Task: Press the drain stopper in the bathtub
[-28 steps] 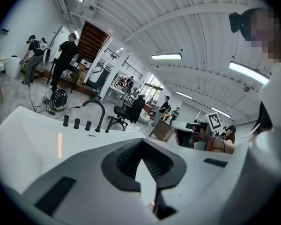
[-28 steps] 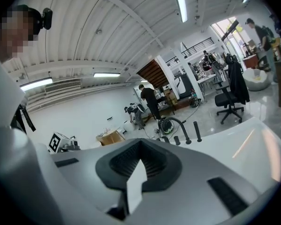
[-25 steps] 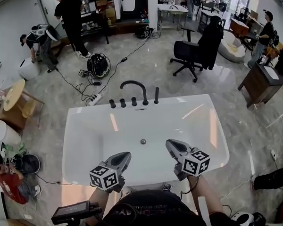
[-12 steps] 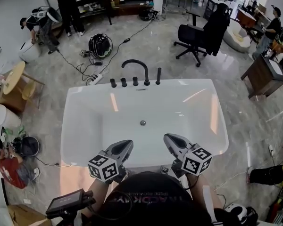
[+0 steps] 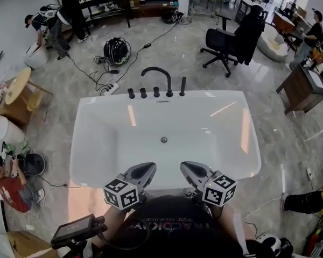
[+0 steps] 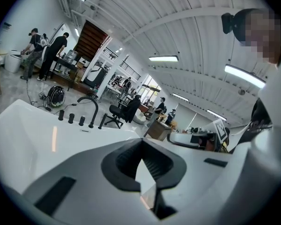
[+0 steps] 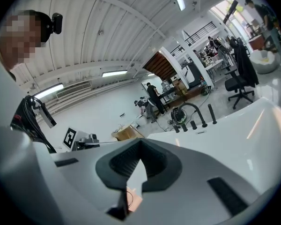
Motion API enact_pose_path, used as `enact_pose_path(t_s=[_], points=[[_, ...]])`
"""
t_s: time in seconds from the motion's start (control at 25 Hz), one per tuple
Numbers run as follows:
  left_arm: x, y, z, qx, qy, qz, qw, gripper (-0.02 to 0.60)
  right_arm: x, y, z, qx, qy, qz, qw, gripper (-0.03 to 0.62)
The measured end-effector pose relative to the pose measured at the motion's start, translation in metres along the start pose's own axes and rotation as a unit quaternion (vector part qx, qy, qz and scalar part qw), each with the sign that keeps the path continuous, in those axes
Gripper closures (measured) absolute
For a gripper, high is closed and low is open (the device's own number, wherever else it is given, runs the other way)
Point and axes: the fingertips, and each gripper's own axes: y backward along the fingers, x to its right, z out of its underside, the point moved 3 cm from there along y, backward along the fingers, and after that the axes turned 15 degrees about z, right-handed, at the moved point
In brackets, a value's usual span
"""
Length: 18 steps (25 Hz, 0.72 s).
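Note:
A white bathtub (image 5: 97, 144) fills the middle of the head view, and the small round metal drain stopper (image 5: 163, 140) sits at the centre of its floor. A black arched faucet (image 5: 157, 79) with several black knobs stands on the far rim. My left gripper (image 5: 145, 169) and right gripper (image 5: 187, 167) hover side by side over the near rim, both shut and holding nothing, well short of the stopper. In the left gripper view, the left gripper (image 6: 141, 144) points across the tub (image 6: 33, 135) toward the faucet (image 6: 86, 109). The right gripper (image 7: 140, 144) likewise faces the faucet (image 7: 192, 111).
Beyond the tub, a power strip with cables (image 5: 110, 87) lies on the marble floor. A black office chair (image 5: 229, 42) stands at the back right and a wooden cabinet (image 5: 299, 90) at the right. People stand at the back left (image 5: 70, 4); one sits on the floor at the left (image 5: 8, 192).
The head view has tilted, so the tub sits higher in frame. Both grippers stay shut over the near rim and have drawn a little closer together.

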Motion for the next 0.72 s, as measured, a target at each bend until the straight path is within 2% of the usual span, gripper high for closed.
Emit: enact_pose_path(t_s=[0.4, 0.72], points=[[0.006, -0.006, 0.003, -0.01, -0.002, -0.002, 0.9999, 0.574, -0.002, 0.005, 0.002, -0.007, 0.005, -0.011, 1.0, 0.579], [-0.011, 0.01, -0.006, 0.006, -0.002, -0.025, 0.9997, 0.574, -0.006, -0.004, 0.002, -0.006, 0.011, -0.012, 1.0, 0.579]])
